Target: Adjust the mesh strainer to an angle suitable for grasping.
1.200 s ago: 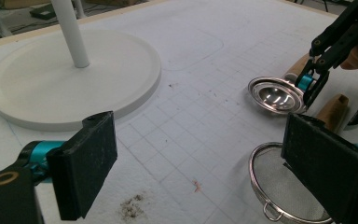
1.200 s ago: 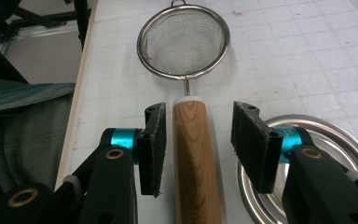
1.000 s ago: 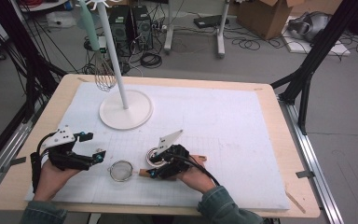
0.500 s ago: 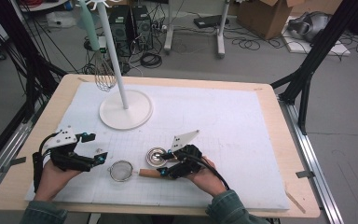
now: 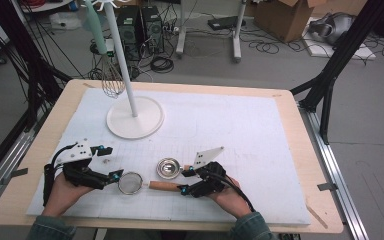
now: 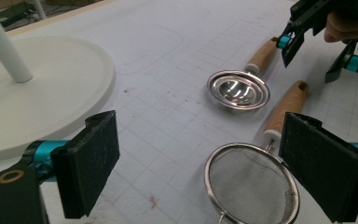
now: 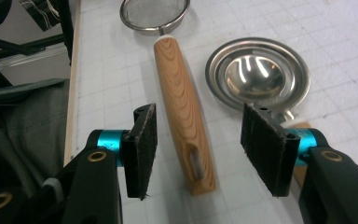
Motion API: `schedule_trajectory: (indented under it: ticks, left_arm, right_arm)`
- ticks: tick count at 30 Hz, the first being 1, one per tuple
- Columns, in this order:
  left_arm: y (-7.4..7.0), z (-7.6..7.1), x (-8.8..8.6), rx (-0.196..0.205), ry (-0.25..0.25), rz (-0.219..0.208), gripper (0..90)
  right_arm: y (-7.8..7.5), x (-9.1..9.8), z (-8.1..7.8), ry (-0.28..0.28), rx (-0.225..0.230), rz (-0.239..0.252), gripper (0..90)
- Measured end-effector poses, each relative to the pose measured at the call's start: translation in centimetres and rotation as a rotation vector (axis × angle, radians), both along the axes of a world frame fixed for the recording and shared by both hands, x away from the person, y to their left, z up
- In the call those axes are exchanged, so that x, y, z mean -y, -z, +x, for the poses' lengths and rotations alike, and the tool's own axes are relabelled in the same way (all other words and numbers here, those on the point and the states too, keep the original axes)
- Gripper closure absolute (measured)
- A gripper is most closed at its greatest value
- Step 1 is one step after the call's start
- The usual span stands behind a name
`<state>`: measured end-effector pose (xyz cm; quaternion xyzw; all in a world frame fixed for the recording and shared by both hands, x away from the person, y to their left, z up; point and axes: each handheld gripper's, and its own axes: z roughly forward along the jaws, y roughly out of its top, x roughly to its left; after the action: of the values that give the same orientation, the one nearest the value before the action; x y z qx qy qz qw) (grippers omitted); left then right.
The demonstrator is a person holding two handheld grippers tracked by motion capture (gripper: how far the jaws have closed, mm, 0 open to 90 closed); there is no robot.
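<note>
At the far left of the table [image 5: 290,130], the left gripper [image 5: 111,162] hovers low over the white mat [image 5: 250,140] with its jaws wide apart and nothing between them; in the left gripper view its pads flank bare mat, with the mesh strainer [image 6: 251,183] just inside the right pad. Behind it stands the white stand [image 5: 135,116], from whose upper part a wire whisk [image 5: 111,82] hangs over the table's back edge.

Next comes the strainer's bowl [image 5: 130,183], lying flat on the mat with nothing in it. Its wooden handle [image 7: 184,114] runs rightward into the right gripper [image 5: 185,181], whose jaws have just been closing a little and now stand half apart on either side of the handle, pads clear of the wood. Just beyond the handle lies a small steel ladle-like cup [image 5: 168,168], also empty, its own wooden handle [image 6: 262,54] passing under the right gripper.

The likely next move is a pinch on the strainer handle, and the risks follow from how things lie. The handle is round and smooth, so a grip near its very end could let it roll or let the bowl droop once lifted. The far pad sits close to the steel cup's rim; closing off-centre could nudge that cup or catch its handle too. The left gripper, so near the strainer's rim, could knock it during the lift.
</note>
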<state>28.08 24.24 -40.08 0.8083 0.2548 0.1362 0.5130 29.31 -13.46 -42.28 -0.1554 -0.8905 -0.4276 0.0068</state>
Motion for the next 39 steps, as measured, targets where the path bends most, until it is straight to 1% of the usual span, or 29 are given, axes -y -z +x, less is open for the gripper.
schedule_trajectory:
  ticks: [6,10,12,17,20,21,25,29,31,32,33,36,38,39]
  left_arm:
    - [0.1,-0.2,1.3,-0.009,0.062,0.011,16.2]
    - [-0.1,-0.2,1.9,-0.016,0.095,0.015,19.1]
    - [-0.1,-0.1,2.2,-0.017,0.117,0.037,20.9]
    - [-0.1,0.0,2.9,-0.025,0.149,0.043,22.8]
    - [-0.3,0.1,3.3,-0.025,0.158,0.042,23.0]
    - [-0.3,0.1,3.3,-0.027,0.158,0.044,23.1]
    - [-0.5,0.2,3.6,-0.024,0.165,0.048,23.3]
    - [-0.5,0.4,3.7,-0.024,0.175,0.061,23.2]
    - [-0.5,0.4,3.8,-0.028,0.178,0.057,23.3]
    - [-0.6,0.4,3.8,-0.026,0.183,0.067,23.4]
    - [-0.5,0.4,3.9,-0.029,0.184,0.059,23.4]
    - [-0.6,0.3,4.1,-0.028,0.189,0.059,23.5]
    - [-0.6,0.4,4.2,-0.026,0.194,0.069,23.5]
    - [-0.7,0.4,4.2,-0.026,0.198,0.065,23.6]
  right_arm:
    - [0.7,0.5,-0.4,0.004,0.002,-0.009,48.7]
    - [1.3,0.4,-0.5,-0.001,0.007,-0.03,50.5]
    - [1.5,0.2,-0.6,-0.007,0.006,-0.04,51.1]
    - [1.8,-0.4,-0.5,-0.028,0.039,-0.067,55.3]
    - [1.9,-0.8,-0.4,-0.041,0.057,-0.088,58.8]
    - [2.1,-1.0,-0.3,-0.056,0.071,-0.098,59.6]
    - [2.0,-1.1,-0.1,-0.06,0.091,-0.105,63.6]
    - [1.9,-1.3,0.1,-0.082,0.105,-0.118,66.7]
    - [1.8,-1.6,0.3,-0.102,0.108,-0.132,66.8]
    - [1.8,-1.7,0.3,-0.111,0.107,-0.136,66.9]
    - [1.7,-1.7,0.4,-0.112,0.108,-0.14,67.1]
    - [1.7,-1.7,0.5,-0.12,0.1,-0.14,68.3]
    - [1.6,-1.7,0.5,-0.129,0.094,-0.139,71.2]
    - [1.6,-1.7,0.6,-0.132,0.093,-0.137,71.2]
